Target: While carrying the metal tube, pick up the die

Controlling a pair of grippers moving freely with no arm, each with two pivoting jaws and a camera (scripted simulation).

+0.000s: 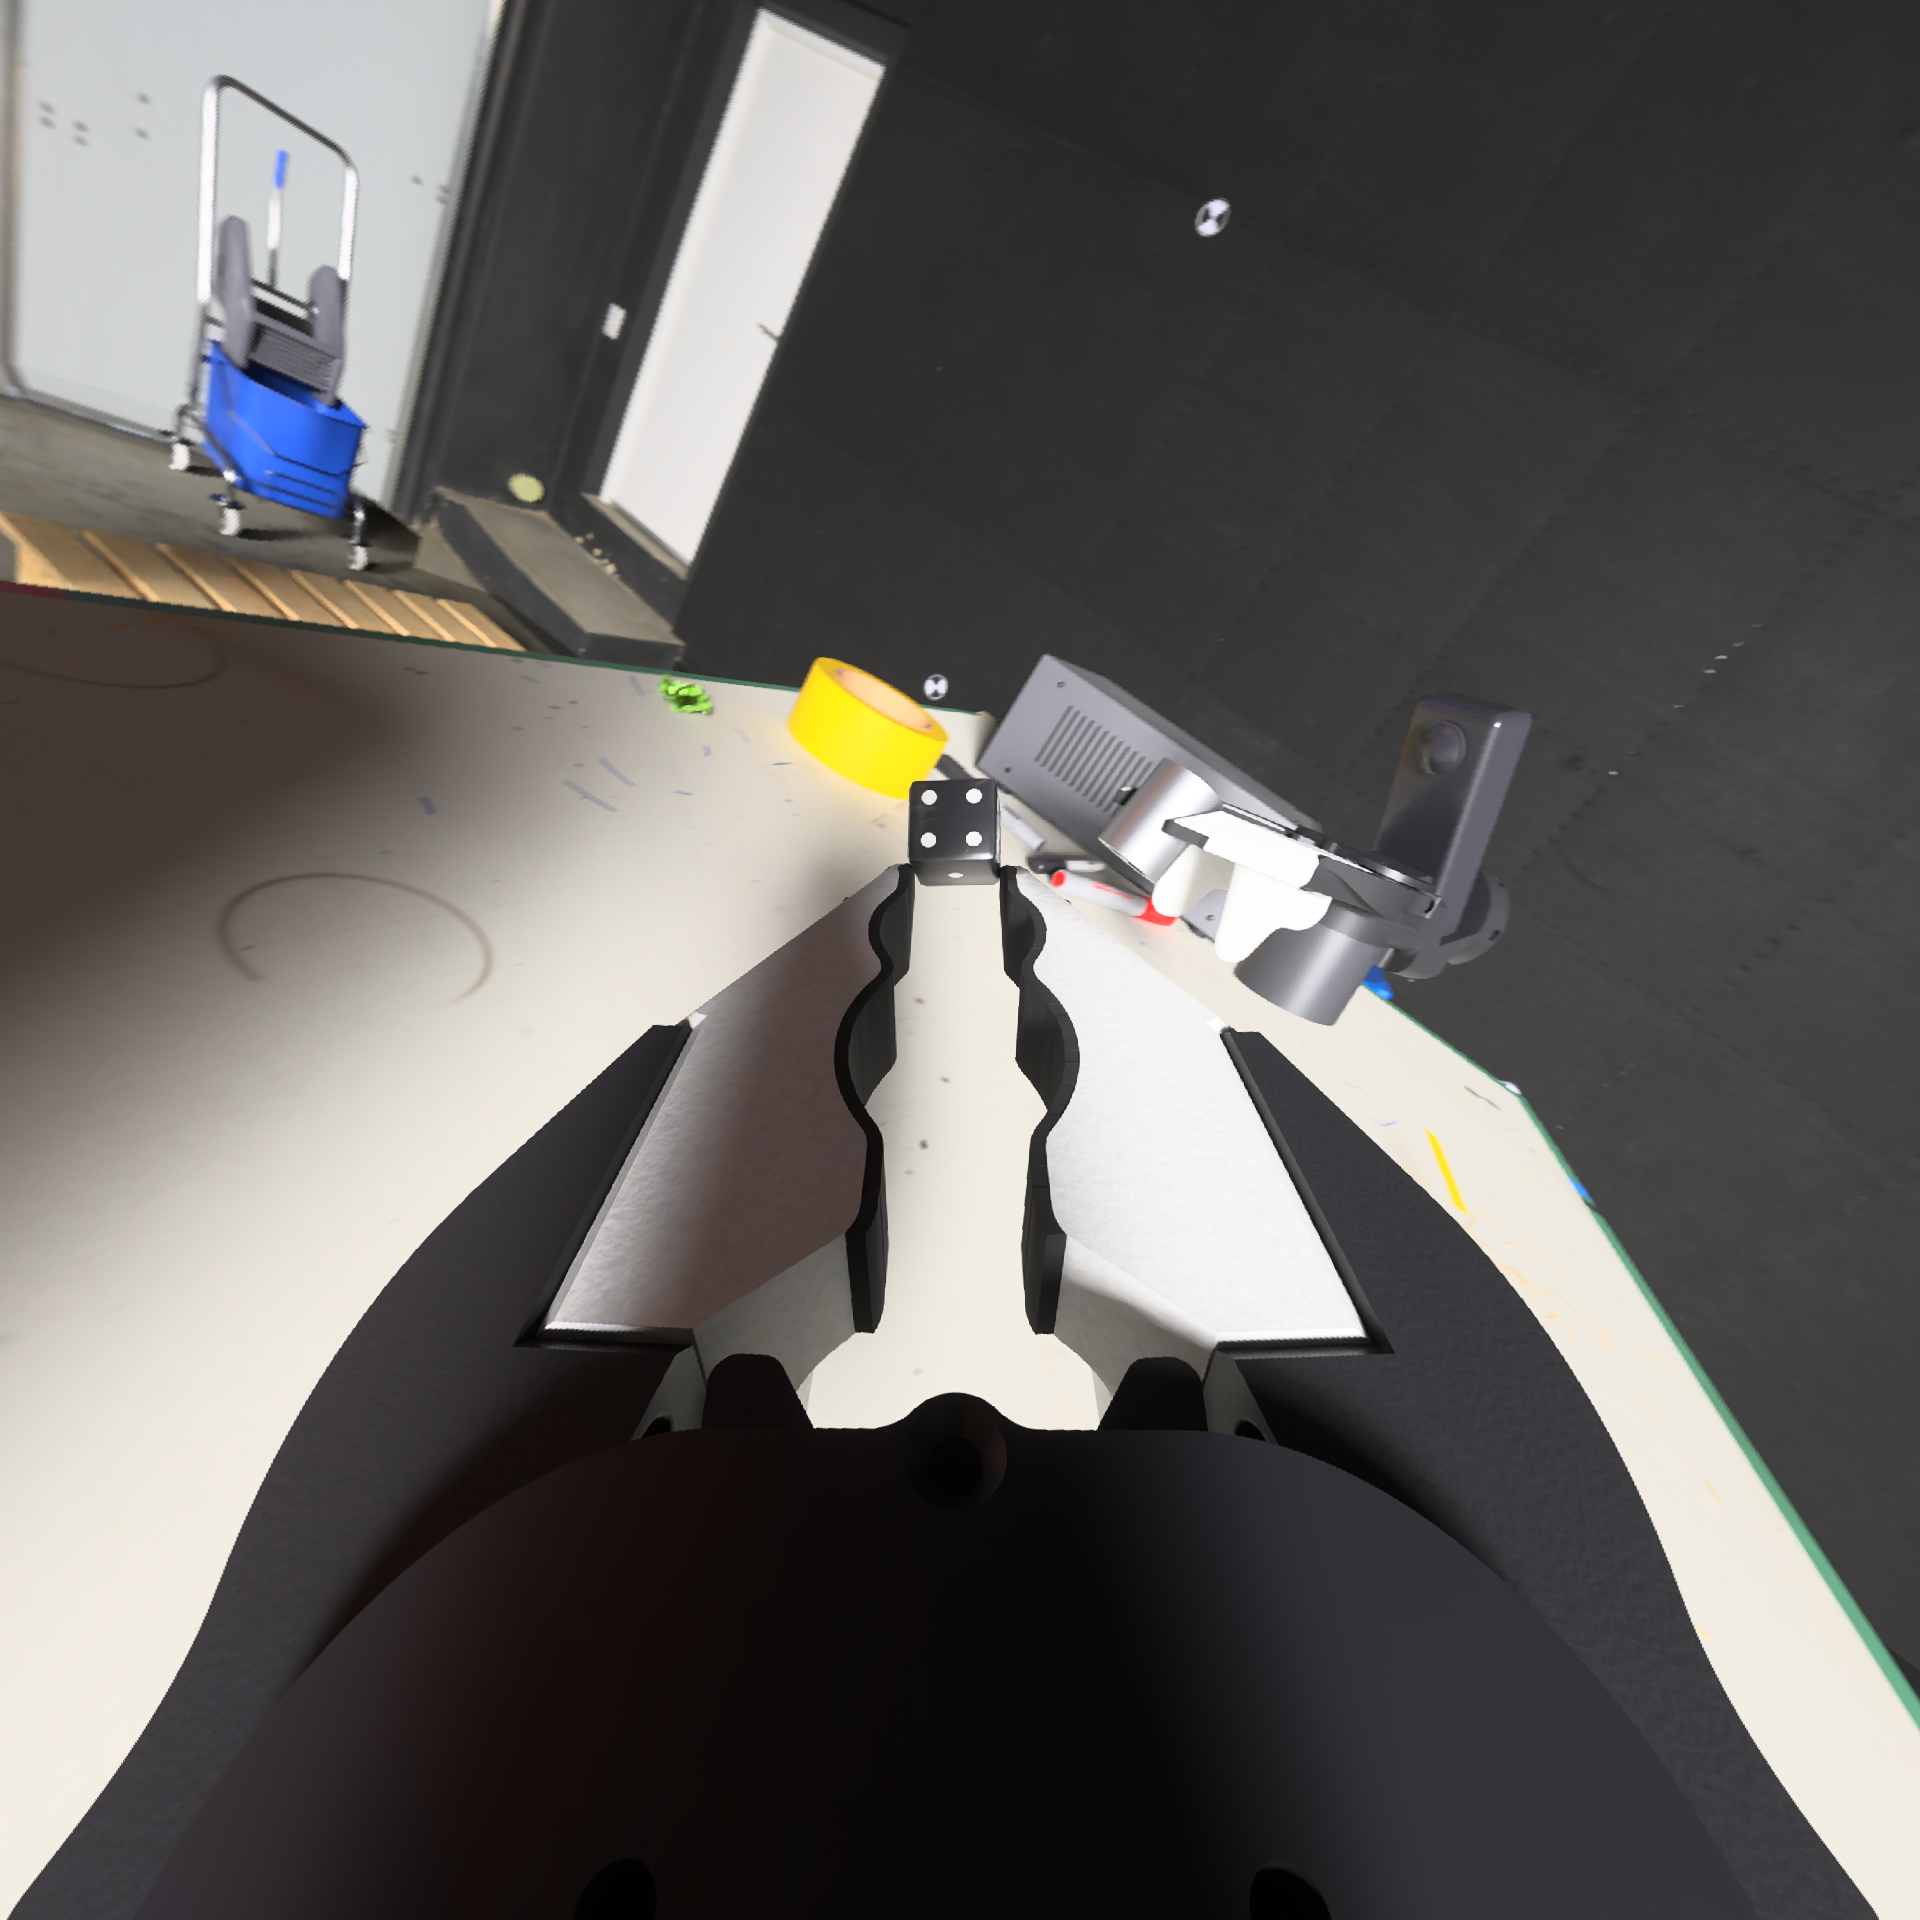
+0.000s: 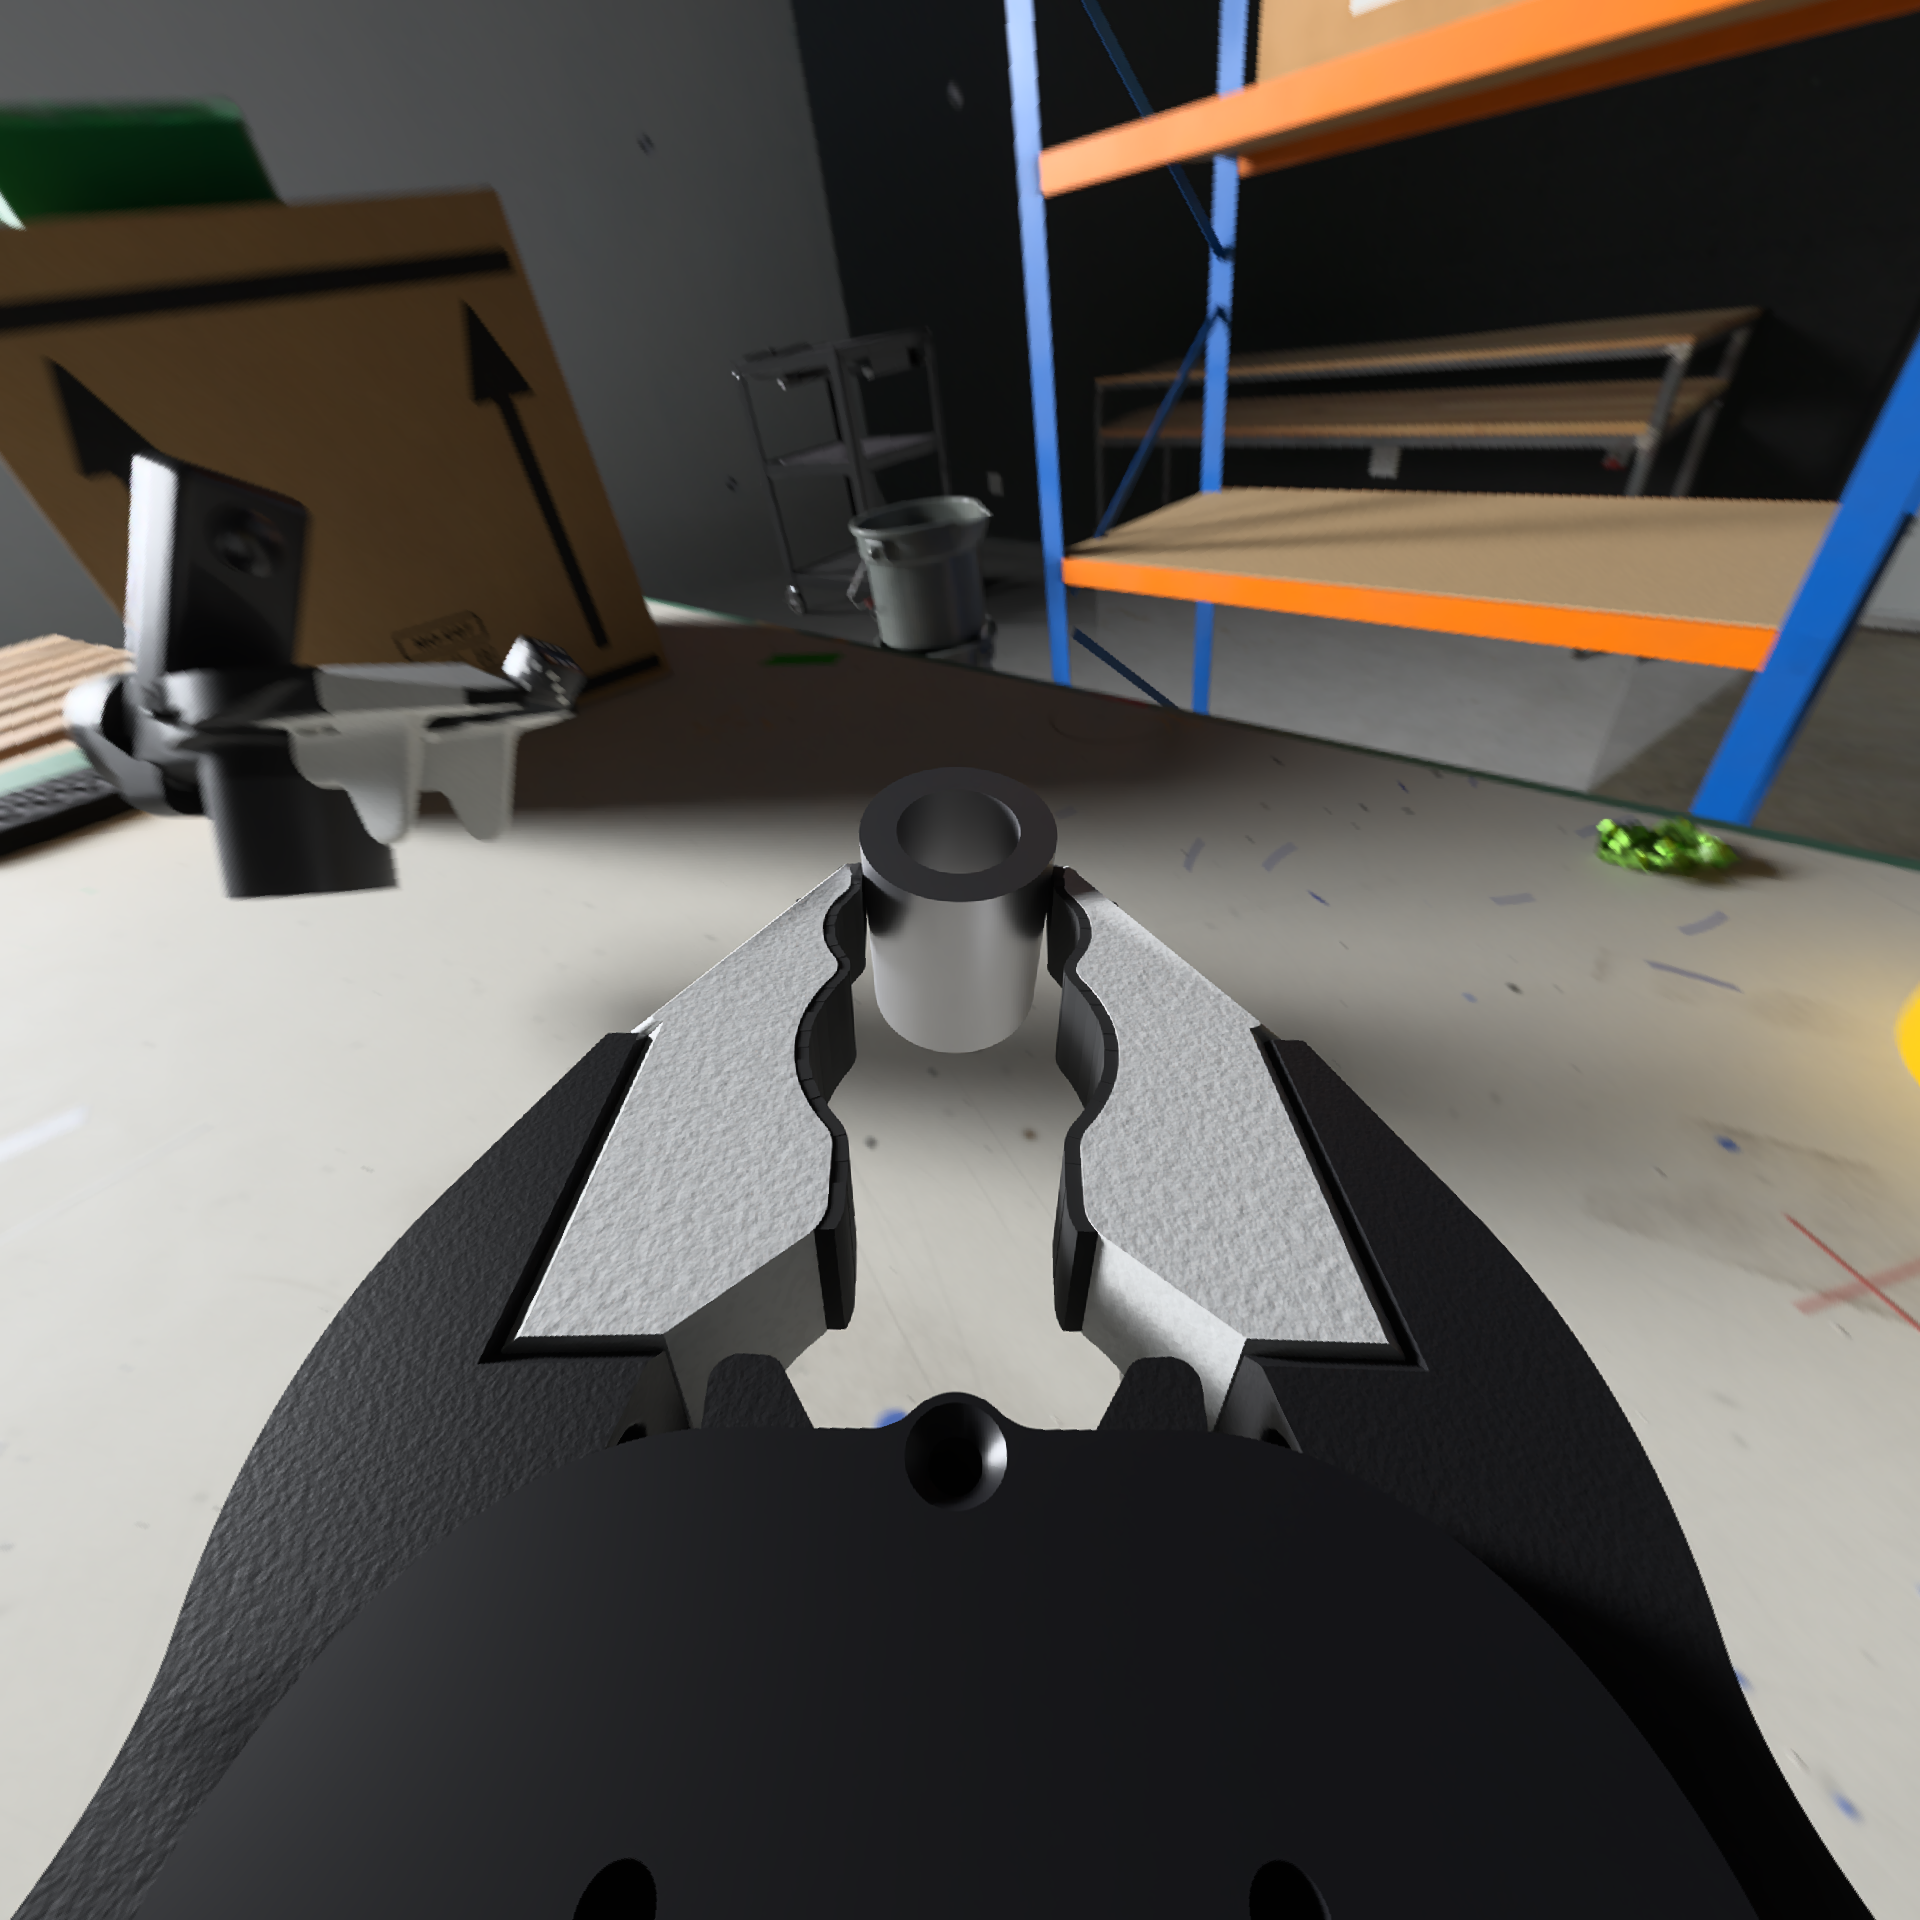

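**Tube held, die pinched at the fingertips**

Tabletop [image 1: 312,1091], pale and scuffed, fills the lower half of both views and carries the clutter. Along its far edge in the left wrist view sit a grey vented box [image 1: 1101,743] and a yellow tape roll [image 1: 868,727], both upper centre of the frame, with a red-capped marker [image 1: 1107,894] just right of centre.

The right gripper [image 2: 958,904] is clamped on the metal tube [image 2: 956,925], centre of its own view. The tube is a short, thick-walled grey cylinder, held upright with its open bore facing up, gripped across its round wall near the fingertips; that hold probably keeps it steady and clear of the table while the other tool works.

The left gripper [image 1: 954,883] has its jaws closed against the die [image 1: 953,833], centre of its view, pinching only the lower part at the very tips. The die is a small black cube with white pips and rounded corners. In the right wrist view, at left, it appears lifted off the table, so the pickup looks done, though the tip-only grip seems shallow.
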